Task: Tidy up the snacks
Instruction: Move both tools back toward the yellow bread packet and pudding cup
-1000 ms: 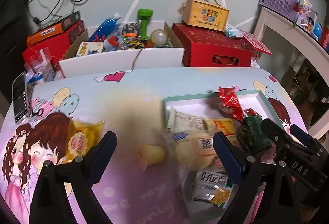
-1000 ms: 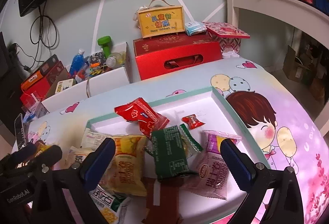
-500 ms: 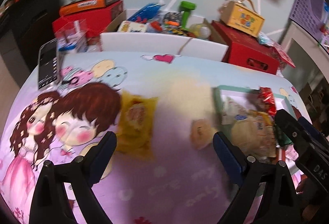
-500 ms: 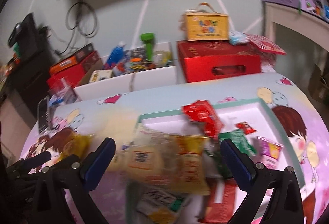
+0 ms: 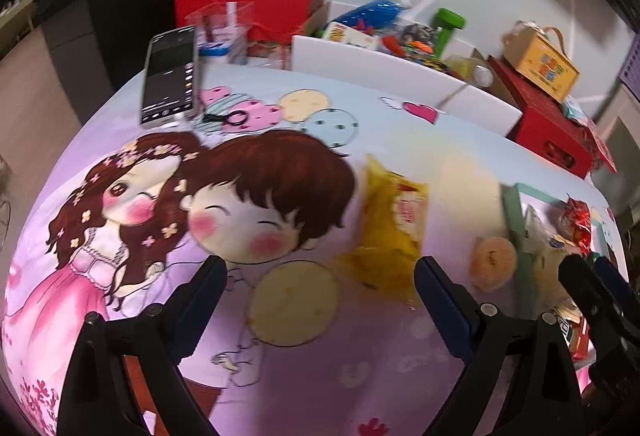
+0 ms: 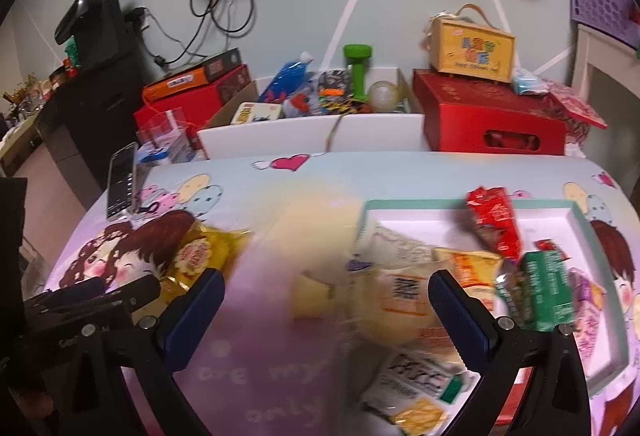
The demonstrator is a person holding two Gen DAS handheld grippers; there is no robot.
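Swung left since prior frame, left gripper w/ jaws released; tablecloth reads "ore my only".

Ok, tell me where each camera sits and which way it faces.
Left wrist: on the left gripper, low over the table's left half, facing the phone and yellow packet; its open fingers show.
Right wrist: on the right gripper, facing the tray and back wall; its open fingers show.
Shared: yellow packet, phone, tray, each other's gripper.
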